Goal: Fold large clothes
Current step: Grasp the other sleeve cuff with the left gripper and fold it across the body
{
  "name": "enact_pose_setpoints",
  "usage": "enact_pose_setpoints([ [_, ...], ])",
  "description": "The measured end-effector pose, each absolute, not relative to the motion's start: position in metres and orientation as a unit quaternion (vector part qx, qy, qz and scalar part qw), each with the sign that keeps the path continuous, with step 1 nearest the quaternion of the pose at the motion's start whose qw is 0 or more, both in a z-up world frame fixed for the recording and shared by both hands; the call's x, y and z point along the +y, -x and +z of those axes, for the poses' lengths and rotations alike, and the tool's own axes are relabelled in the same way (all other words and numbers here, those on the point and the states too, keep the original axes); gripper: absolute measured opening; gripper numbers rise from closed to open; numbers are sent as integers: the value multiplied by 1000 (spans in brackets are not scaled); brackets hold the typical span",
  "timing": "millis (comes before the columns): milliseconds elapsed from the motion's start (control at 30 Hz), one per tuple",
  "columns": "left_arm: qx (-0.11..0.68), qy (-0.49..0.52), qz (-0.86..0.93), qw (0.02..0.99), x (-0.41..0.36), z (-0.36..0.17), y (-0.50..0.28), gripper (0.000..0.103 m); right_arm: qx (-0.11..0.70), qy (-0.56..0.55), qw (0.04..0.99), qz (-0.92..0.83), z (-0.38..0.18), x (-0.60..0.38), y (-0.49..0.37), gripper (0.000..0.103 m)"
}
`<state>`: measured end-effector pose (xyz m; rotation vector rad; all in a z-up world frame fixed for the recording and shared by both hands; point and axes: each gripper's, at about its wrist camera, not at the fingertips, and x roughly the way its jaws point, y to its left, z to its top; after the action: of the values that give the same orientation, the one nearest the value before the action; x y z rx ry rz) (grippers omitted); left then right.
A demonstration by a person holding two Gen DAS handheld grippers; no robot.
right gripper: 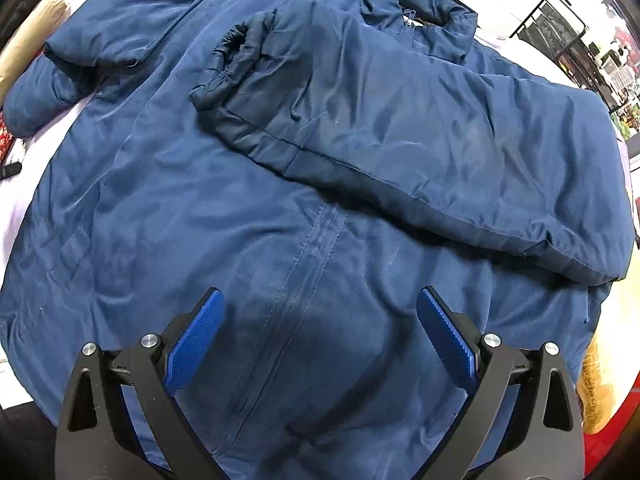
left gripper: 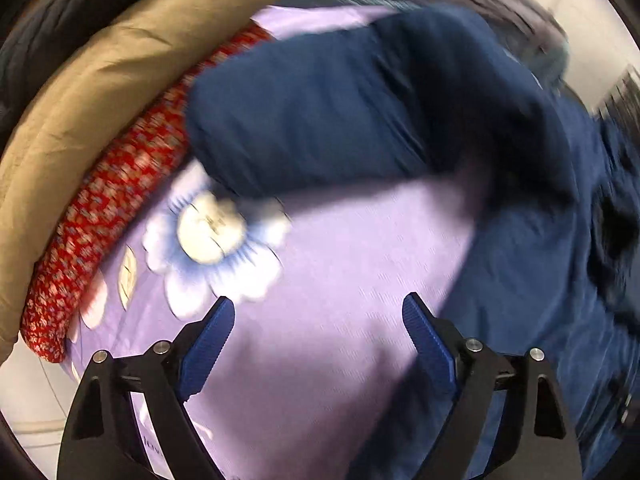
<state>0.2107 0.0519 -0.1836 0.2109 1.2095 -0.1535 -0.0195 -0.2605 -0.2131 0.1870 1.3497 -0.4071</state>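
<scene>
Left wrist view: left gripper (left gripper: 318, 312) stood wide apart, nothing between its blue pads (left gripper: 428, 344), held above a lilac sheet (left gripper: 340, 264) printed with a white flower (left gripper: 212, 240). The right-hand finger sat over the edge of the navy jacket (left gripper: 520, 280); contact could not be confirmed. A sleeve (left gripper: 320, 112) of the jacket lay across the sheet ahead, blurred. A red patterned cloth (left gripper: 100, 216) and a tan cushion (left gripper: 100, 80) lay along the left side.

Right wrist view: right gripper (right gripper: 320, 304) was likewise spread wide and empty, poised over the jacket's front (right gripper: 200, 208), near the zip seam (right gripper: 296, 280). The jacket lay spread flat on the sheet. One sleeve (right gripper: 400, 128) was folded across the chest; the other sleeve (right gripper: 100, 40) was bunched at the upper left.
</scene>
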Motion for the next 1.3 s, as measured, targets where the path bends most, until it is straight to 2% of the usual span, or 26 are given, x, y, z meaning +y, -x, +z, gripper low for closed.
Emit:
enact_pose_setpoints([
  [133,539,-64,-44,839,69,-171,-248,84,613,-88,761,-194,-206,-261,19,95],
  [300,563,-51,-38,824,75,-188,-297,80,609,-90,761,-203,-201,-266,22,95],
  [400,580,-50,-55,811,70,-196,-307,62,613,-90,757,-209,-201,-269,27,95],
  [467,583,-57,-68,808,64,-193,-308,34,613,-91,755,-215,-202,-272,30,95],
  [533,581,-74,-74,807,64,-193,-314,18,612,-97,754,-220,-203,-274,33,95],
  [667,544,-83,-83,831,67,-159,-312,11,611,-112,750,-227,-204,-279,36,95],
  [1000,413,-73,-38,907,107,-27,-304,9,599,-115,762,-218,-197,-280,33,95],
  [1133,404,-90,-33,910,99,-12,-294,9,594,-120,766,-216,-196,-283,32,95],
  [1300,421,-132,-77,894,55,-32,-282,9,586,-136,769,-216,-193,-287,36,95],
])
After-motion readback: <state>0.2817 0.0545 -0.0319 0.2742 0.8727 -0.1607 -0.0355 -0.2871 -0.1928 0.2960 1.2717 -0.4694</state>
